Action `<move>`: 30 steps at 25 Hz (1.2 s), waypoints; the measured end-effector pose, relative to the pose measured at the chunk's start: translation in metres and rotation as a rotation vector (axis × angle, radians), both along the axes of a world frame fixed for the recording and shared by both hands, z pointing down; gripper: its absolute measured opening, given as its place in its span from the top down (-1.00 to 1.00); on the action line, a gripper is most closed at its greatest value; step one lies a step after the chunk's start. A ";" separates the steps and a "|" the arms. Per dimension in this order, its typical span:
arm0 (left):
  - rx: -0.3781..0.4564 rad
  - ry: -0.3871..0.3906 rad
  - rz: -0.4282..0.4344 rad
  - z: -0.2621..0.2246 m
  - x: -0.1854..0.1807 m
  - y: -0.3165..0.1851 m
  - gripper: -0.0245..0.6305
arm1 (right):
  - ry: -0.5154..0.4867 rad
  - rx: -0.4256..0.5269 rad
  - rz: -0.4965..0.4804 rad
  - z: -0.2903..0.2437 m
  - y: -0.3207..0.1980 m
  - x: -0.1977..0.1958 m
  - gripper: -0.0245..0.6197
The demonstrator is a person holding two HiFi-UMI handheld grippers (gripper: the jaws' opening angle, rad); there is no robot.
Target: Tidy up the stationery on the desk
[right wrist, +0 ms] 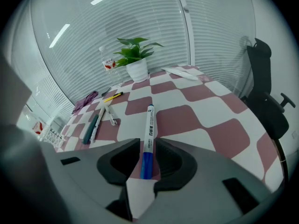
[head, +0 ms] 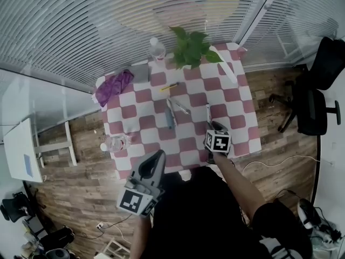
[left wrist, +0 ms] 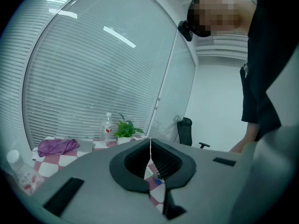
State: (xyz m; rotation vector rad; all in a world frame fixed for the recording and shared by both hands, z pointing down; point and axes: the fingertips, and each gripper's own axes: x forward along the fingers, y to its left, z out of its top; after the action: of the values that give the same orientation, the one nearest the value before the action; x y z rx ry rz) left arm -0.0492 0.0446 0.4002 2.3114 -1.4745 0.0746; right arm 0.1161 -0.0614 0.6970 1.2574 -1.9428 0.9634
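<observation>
Marker [right wrist: 148, 134], white with a blue end, lay flat on the checked tablecloth [right wrist: 210, 111] at the lower centre of the right gripper view. Its blue end reached in between the jaws of my right gripper [right wrist: 148, 147]. In the head view it sat right of centre on the table, just above that gripper. The jaws stood a little spread on either side of the barrel, close to it but, as far as I could judge, not pinching it, so the marker rested on the cloth. My left gripper [left wrist: 150, 146] hung at the lower left of the head view, off the near table edge, its jaws pressed together with nothing between them. Further out, a dark pen [right wrist: 90, 127] and a pale pen [right wrist: 110, 115] lay near each other at the left of the right gripper view. A yellow pen [right wrist: 113, 96] lay above them, and a purple cloth [right wrist: 84, 99], a water bottle [right wrist: 108, 62] and a potted plant [right wrist: 135, 55] stood toward the far edge. If I closed with the round barrel off centre between the pads, I judged it could roll or squirt out across the cloth. Lifting it by the blue end alone could let the long white end droop and swing into the other pens. The gripper's own body covered the very tip of the blue end, so contact there was hard to make out. The print on the barrel was too small to read, and I could not identify the long white thing [right wrist: 180, 73] at the upper right.
</observation>
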 end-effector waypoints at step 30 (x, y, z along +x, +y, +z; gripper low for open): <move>-0.069 0.018 -0.128 0.006 -0.038 0.016 0.82 | 0.205 0.225 -0.576 -0.017 -0.032 -0.131 0.51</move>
State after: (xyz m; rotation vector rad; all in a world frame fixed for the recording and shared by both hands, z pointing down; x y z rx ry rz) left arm -0.0870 0.0608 0.4065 2.1531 -1.5817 0.0671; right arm -0.0147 -0.0938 0.6804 0.7876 -2.1089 0.3214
